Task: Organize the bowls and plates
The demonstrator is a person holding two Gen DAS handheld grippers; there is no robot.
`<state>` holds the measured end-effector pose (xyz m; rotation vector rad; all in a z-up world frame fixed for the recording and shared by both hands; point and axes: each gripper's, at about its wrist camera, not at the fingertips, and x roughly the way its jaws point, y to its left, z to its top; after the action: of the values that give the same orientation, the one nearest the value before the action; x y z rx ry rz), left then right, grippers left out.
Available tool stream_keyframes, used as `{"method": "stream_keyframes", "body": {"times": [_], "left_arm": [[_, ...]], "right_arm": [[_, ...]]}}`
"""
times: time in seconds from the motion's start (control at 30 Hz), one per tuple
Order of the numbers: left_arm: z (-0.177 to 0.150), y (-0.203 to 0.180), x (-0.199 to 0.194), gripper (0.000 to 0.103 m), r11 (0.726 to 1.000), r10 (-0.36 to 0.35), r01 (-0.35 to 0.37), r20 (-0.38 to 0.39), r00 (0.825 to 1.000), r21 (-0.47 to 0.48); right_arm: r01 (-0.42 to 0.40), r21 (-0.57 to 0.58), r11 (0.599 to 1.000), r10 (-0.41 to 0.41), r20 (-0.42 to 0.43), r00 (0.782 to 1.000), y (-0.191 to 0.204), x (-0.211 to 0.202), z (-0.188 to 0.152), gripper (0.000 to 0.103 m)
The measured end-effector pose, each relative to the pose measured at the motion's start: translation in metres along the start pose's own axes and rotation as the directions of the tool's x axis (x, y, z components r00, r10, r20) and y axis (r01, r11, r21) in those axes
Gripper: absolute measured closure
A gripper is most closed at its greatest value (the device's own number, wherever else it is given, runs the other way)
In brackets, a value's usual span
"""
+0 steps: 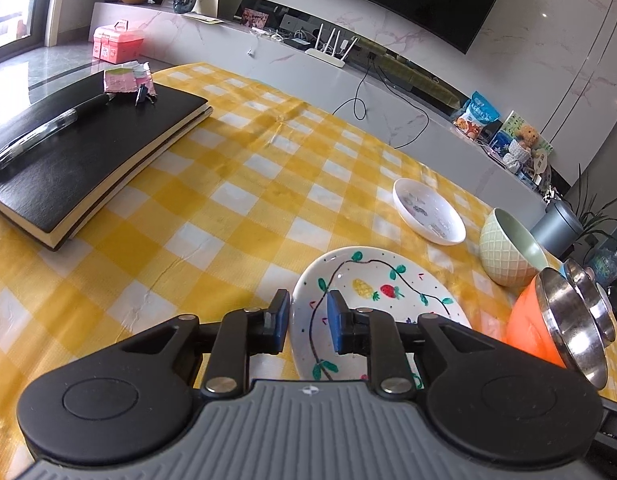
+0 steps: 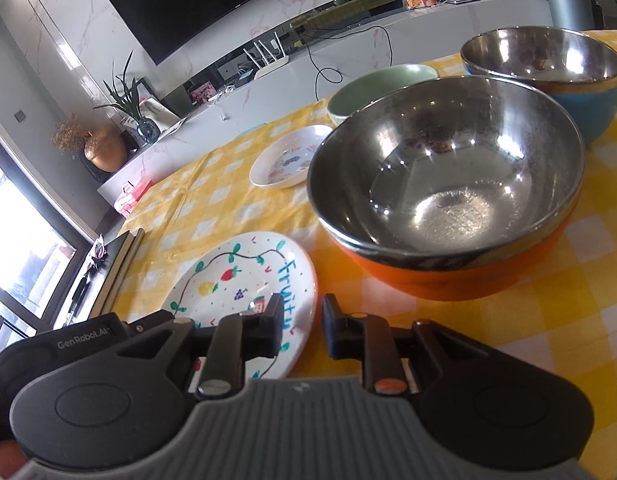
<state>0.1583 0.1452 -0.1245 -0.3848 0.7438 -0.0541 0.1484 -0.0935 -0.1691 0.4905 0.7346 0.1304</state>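
Observation:
A fruit-painted white plate [image 1: 384, 280] lies on the yellow checked tablecloth [image 1: 228, 200]. My left gripper [image 1: 307, 320] straddles its near-left rim with a gap between the jaws, open. In the right wrist view the same plate [image 2: 236, 272] lies under my open, empty right gripper [image 2: 302, 322]. An orange bowl with a steel inside [image 2: 444, 184] stands just right of the plate, a blue steel-lined bowl [image 2: 548, 68] behind it, a pale green bowl [image 2: 372, 84] and a small white dish [image 2: 288, 160] further back. These show in the left wrist view too: orange bowl [image 1: 548, 320], green bowl [image 1: 508, 248], dish [image 1: 428, 212].
A black notebook [image 1: 80, 160] with a pen [image 1: 40, 132] and small packets lies at the table's far left. A TV console with a router, snack bags and a plant runs behind the table. A grey bin [image 2: 568, 0] stands at the far right.

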Motion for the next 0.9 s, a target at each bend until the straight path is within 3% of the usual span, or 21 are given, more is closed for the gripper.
{"method": "stream_keyframes", "body": {"times": [0.13,0.6,0.9], "left_arm": [[-0.001,-0.002,0.0,0.084,1.0,0.01,-0.01,0.008,1.0,0.01],[-0.007,-0.005,-0.027,0.086,1.0,0.014,-0.014,0.015,1.0,-0.002],[-0.016,-0.019,-0.065,0.086,1.0,-0.002,0.003,0.038,0.999,-0.013]], "right_arm": [[0.0,0.013,1.0,0.0,0.002,1.0,-0.003,0.0,-0.002,0.093],[-0.041,-0.002,0.999,0.041,0.025,0.999,-0.003,-0.022,0.004,0.095],[-0.078,-0.024,0.997,0.079,0.029,0.996,-0.01,-0.064,0.005,0.095]]}}
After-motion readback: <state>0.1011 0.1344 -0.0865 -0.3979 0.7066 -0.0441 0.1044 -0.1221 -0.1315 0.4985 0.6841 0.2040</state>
